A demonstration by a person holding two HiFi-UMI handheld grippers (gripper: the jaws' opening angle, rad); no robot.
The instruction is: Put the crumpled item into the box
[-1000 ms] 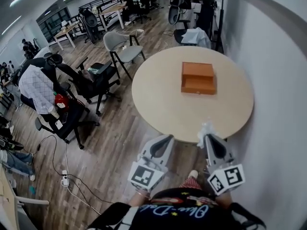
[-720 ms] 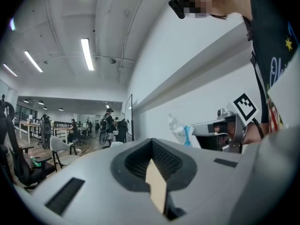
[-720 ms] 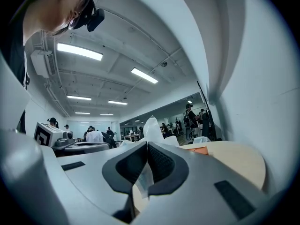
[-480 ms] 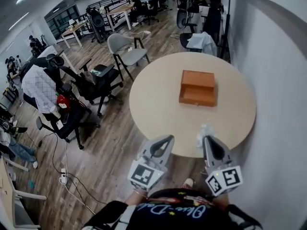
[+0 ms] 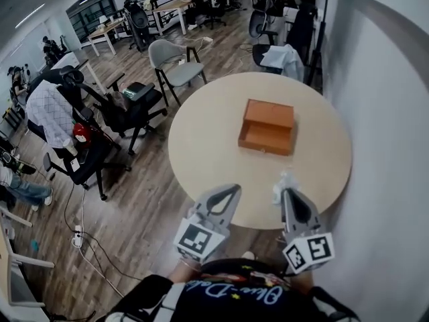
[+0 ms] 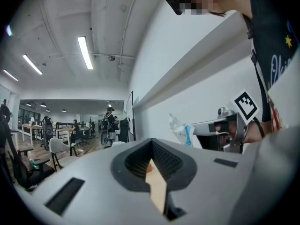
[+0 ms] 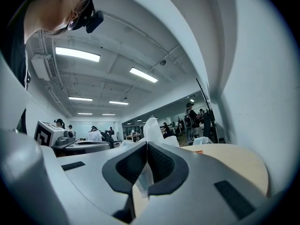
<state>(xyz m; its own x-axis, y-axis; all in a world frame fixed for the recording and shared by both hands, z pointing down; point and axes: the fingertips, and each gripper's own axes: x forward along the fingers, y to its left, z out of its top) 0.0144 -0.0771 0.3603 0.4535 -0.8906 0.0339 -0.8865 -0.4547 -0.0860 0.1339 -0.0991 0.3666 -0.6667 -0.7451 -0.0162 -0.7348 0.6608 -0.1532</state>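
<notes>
The orange box (image 5: 268, 126) lies open on the round beige table (image 5: 208, 146), right of its middle. My right gripper (image 5: 283, 192) hovers over the table's near edge, shut on a crumpled white plastic item (image 5: 285, 178) that sticks up past the fingertips. In the right gripper view the crumpled item (image 7: 153, 128) rises from the right gripper (image 7: 147, 144), and a sliver of the box (image 7: 197, 151) shows beyond. My left gripper (image 5: 231, 188) is beside it, shut and empty. The left gripper view shows the left gripper (image 6: 151, 140), with the crumpled item (image 6: 179, 128) off to its right.
A white wall (image 5: 382, 113) runs close along the table's right side. A grey chair (image 5: 171, 62) stands behind the table on the left, and black office chairs (image 5: 124, 109) stand further left. People sit at desks in the background. A cable lies on the wood floor (image 5: 141, 206).
The table and box have drawn nearer and shifted slightly left in the head view. Both grippers keep their pose, the right one still holding the crumpled item.
</notes>
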